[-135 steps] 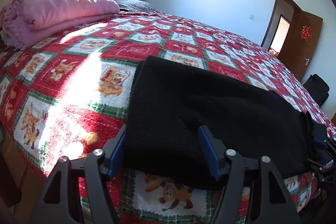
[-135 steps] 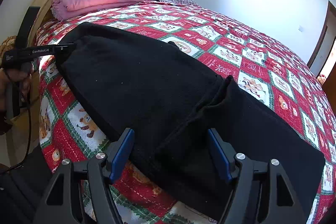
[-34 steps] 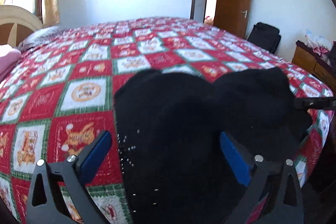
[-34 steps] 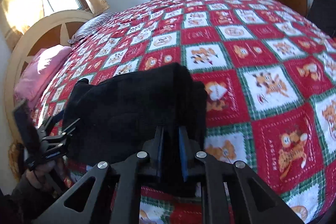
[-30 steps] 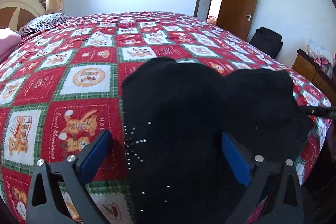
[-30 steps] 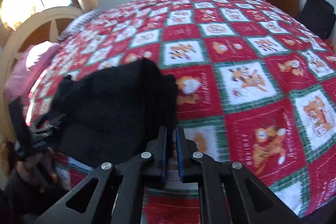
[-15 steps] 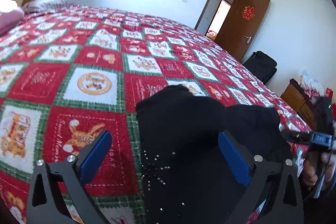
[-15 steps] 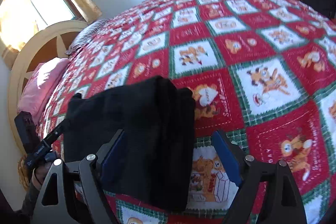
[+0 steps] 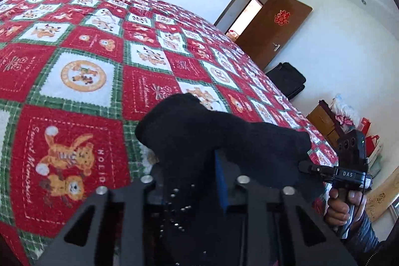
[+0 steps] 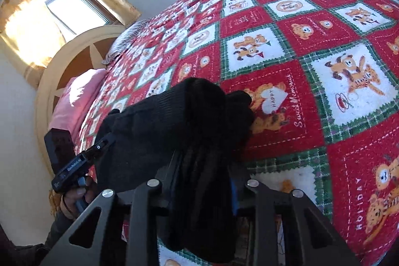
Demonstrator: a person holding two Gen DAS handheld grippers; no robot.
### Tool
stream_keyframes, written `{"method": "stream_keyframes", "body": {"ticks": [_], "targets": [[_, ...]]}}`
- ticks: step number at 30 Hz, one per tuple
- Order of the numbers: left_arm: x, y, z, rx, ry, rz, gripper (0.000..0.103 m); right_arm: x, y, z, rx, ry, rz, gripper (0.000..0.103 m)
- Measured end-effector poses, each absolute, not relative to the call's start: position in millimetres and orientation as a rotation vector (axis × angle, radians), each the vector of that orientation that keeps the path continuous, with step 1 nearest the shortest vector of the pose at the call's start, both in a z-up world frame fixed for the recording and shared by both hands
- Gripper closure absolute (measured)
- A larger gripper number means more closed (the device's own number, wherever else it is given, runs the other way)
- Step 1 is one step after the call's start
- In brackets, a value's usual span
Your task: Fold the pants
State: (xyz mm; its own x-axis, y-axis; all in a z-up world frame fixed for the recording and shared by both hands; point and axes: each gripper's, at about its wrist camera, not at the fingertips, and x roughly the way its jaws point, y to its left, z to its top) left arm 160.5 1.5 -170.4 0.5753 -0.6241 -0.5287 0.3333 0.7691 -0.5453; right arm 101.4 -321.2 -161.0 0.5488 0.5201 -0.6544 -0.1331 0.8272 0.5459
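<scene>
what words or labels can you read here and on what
"DAS": right gripper body, seen from the left wrist.
"HAPPY", "Sweet Memories", "HOLIDAY": quilt squares.
Red emblem on the door: too small to read.
Label on the left gripper body: too blurred to read.

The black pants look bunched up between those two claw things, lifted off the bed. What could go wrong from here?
Three things, probably. The pants are pinched in a thick folded wad by the left gripper and right gripper, so layers could slip out and undo the fold. Loose cloth hangs below the grip and may crumple on landing. They are held near the bed's edge, so a dropped end might slide off the quilt.
</scene>
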Motion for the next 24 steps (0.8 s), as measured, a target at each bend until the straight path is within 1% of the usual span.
{"method": "stream_keyframes", "body": {"ticks": [1,4,10,16,19,24], "targets": [[158,2,-168,-0.415,0.762,-0.582,0.085,99,-320,-158,0.461,0.903,0.407,0.073],[153,6,-161,-0.411,0.738,-0.583,0.091,96,-312,-144,0.431,0.871,0.419,0.075],[140,31,-133,-0.404,0.667,-0.544,0.092,108,-281,-112,0.365,0.837,0.499,0.075],[121,98,-101,-0.385,0.570,-0.416,0.092,151,-214,-94,0.307,0.833,0.634,0.076],[116,129,-102,-0.373,0.563,-0.326,0.092,174,-170,-97,0.293,0.848,0.699,0.076],[115,171,-120,-0.381,0.573,-0.198,0.092,195,-112,-115,0.267,0.893,0.758,0.076]]}}
